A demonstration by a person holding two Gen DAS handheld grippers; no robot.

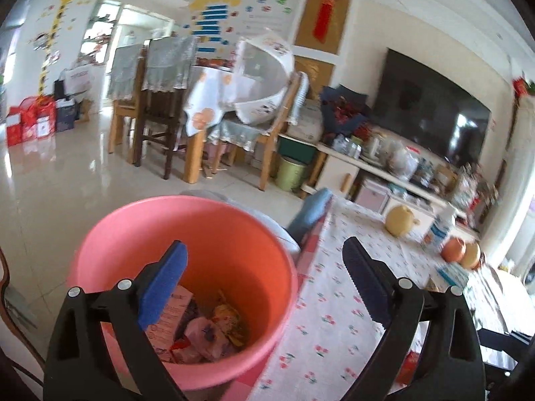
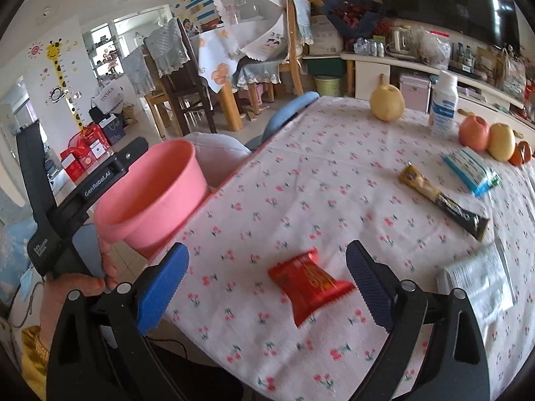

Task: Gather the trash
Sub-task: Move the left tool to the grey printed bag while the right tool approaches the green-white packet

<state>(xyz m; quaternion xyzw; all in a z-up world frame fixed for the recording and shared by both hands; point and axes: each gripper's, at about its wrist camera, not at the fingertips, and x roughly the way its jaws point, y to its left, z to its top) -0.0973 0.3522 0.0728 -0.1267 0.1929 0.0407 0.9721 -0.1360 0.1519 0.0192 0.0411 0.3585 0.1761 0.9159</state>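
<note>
Both my grippers gape empty: left gripper [image 1: 264, 264] over the pink bucket [image 1: 187, 234], right gripper [image 2: 267, 267] around the red packet [image 2: 309, 284]; fruit [image 2: 473, 132] sits far right.

bucket [image 2: 157, 197] left of table [image 2: 334, 173]; wrappers [image 1: 204, 330] inside

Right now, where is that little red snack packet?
In the right wrist view the red snack packet lies on the cherry-print tablecloth, low in the picture between the right gripper's open jaws, with the pink bucket off to its left.
</note>
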